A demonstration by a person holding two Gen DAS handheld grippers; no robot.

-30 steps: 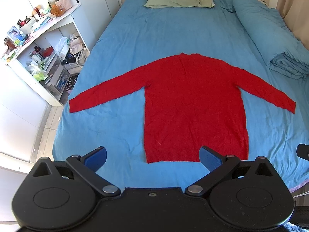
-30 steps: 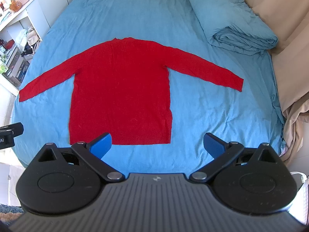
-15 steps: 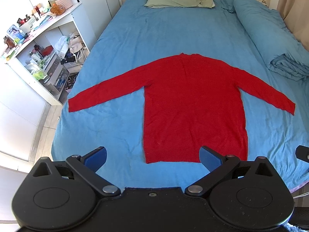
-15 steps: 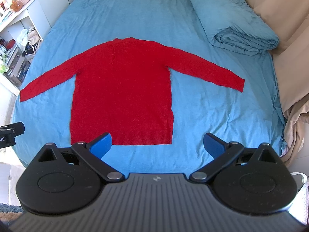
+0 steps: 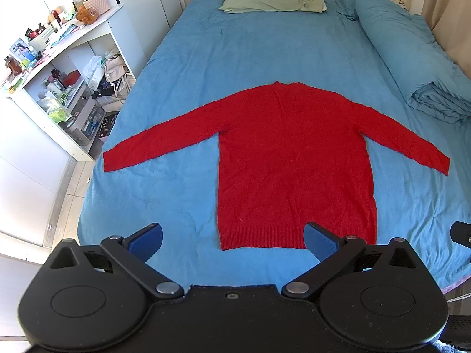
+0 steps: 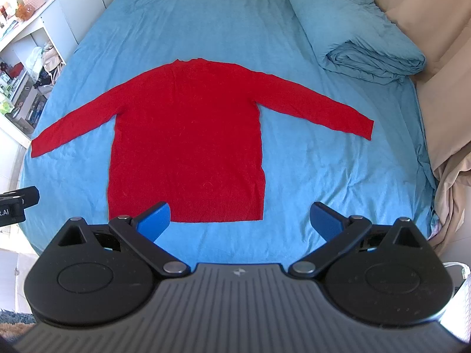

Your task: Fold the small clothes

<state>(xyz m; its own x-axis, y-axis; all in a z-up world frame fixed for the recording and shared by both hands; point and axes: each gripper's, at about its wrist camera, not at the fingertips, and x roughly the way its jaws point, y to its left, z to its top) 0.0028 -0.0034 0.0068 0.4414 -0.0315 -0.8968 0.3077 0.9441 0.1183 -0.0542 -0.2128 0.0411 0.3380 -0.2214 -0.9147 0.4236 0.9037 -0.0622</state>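
A red long-sleeved sweater (image 5: 294, 158) lies flat on the blue bed sheet (image 5: 235, 47), sleeves spread out to both sides, hem towards me. It also shows in the right wrist view (image 6: 188, 135). My left gripper (image 5: 234, 239) is open and empty, held above the foot of the bed just short of the hem. My right gripper (image 6: 240, 220) is open and empty, also just short of the hem, over its right half. Neither gripper touches the sweater.
A rolled blue duvet (image 6: 353, 38) lies along the bed's right side, a green pillow (image 5: 273, 1) at the head. A cluttered white shelf unit (image 5: 59, 73) stands left of the bed. Beige curtains (image 6: 426, 58) hang on the right.
Both grippers have drifted slightly; the sweater sits a touch lower in the right view. Both grippers stay open and the sweater has not moved.
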